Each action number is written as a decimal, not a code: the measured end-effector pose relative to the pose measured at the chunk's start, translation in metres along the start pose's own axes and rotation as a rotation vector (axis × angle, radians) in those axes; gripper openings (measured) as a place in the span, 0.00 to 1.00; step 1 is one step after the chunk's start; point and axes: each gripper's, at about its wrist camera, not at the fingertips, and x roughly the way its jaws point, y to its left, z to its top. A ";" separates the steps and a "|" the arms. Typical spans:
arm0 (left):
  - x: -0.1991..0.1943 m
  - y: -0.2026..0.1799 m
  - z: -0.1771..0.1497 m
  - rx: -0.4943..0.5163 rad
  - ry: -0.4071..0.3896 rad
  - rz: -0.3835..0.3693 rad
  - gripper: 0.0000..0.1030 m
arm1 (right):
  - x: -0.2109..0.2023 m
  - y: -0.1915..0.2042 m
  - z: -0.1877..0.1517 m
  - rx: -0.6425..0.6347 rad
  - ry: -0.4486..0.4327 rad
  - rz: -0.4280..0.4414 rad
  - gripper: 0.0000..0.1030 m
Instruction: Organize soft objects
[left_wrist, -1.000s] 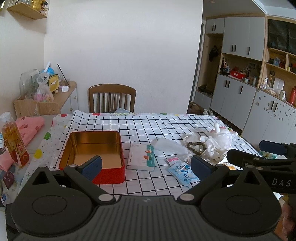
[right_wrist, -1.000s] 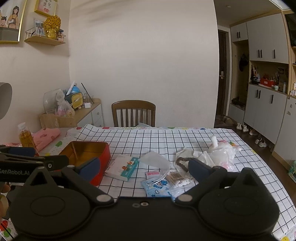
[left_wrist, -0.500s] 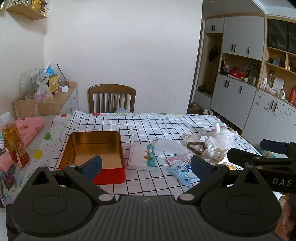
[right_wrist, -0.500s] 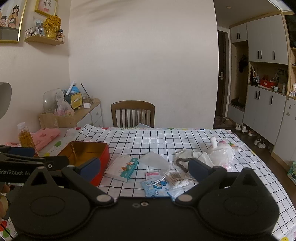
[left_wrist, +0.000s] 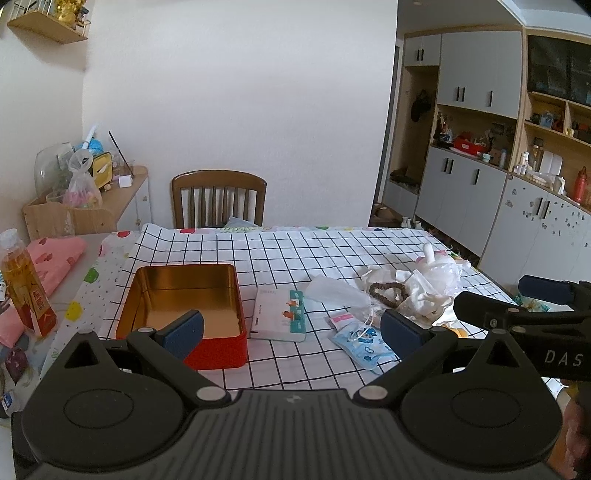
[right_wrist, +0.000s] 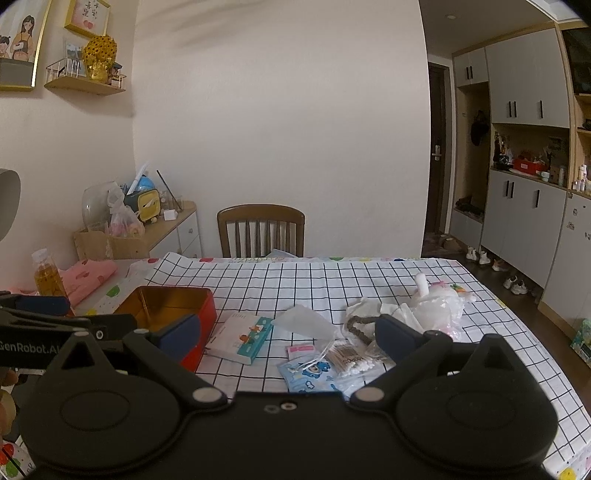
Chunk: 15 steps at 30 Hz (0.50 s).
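An open red tin with a gold inside stands empty on the checked tablecloth at left. Right of it lie a white tissue pack, a small pink sachet, a blue cartoon packet, a bag of cotton swabs, a brown hair tie and crumpled white plastic bags. My left gripper is open and empty, held above the near table edge. My right gripper is open and empty, beside it on the right.
A wooden chair stands at the far side of the table. A bottle of amber drink and pink cloth sit at left. Cabinets line the right wall.
Both grippers have drifted slightly; the view barely shifts. Nothing on the table has moved.
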 end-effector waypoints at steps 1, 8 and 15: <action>0.001 0.000 0.000 -0.001 0.003 -0.002 1.00 | -0.001 0.000 0.000 -0.001 -0.001 -0.001 0.98; 0.001 -0.005 0.001 0.032 -0.001 0.014 1.00 | -0.001 -0.001 0.001 0.007 0.002 -0.009 0.98; 0.004 -0.007 0.002 0.031 0.012 0.003 1.00 | 0.000 -0.001 0.003 -0.001 0.008 -0.023 0.97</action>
